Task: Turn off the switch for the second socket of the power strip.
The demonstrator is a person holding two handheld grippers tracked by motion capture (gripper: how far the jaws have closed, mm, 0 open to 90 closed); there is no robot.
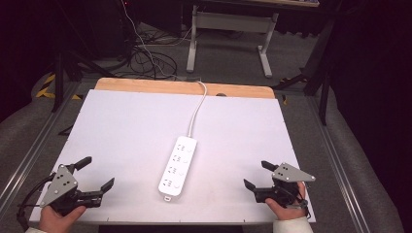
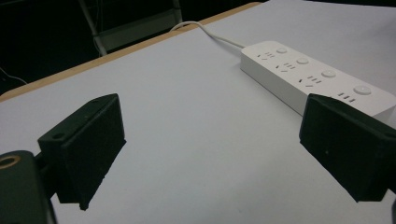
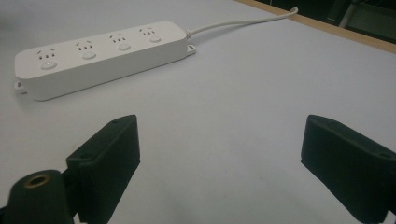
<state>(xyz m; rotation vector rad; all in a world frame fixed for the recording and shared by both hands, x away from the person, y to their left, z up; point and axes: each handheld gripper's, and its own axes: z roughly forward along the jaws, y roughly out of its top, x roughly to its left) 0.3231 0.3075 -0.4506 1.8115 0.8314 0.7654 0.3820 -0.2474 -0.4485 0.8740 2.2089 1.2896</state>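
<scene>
A white power strip (image 1: 178, 166) lies flat near the middle of the white table top (image 1: 126, 126), its long side running from the near edge toward the far edge with a slight lean, and everything else is placed from it. Its white cable (image 1: 197, 109) leaves the far end of the strip and runs away to the wooden far edge of the table (image 1: 145, 86), where it drops over. Four sets of sockets with round buttons sit in a row along the strip's top face, and a small mounting tab sticks out at its near end. The left gripper (image 1: 94, 175) rests low over the table to the left of the strip, well apart from it, near the near edge; its jaws stand wide open with nothing between them but bare table. In the left gripper view the strip (image 2: 314, 77) lies beyond the right-hand jaw, clear of it. The right gripper (image 1: 256, 175) sits to the right of the strip, also well apart and close to the near edge, its jaws spread wide and holding nothing. In the right gripper view the strip (image 3: 100, 55) lies ahead and to the left of the jaws, untouched.
</scene>
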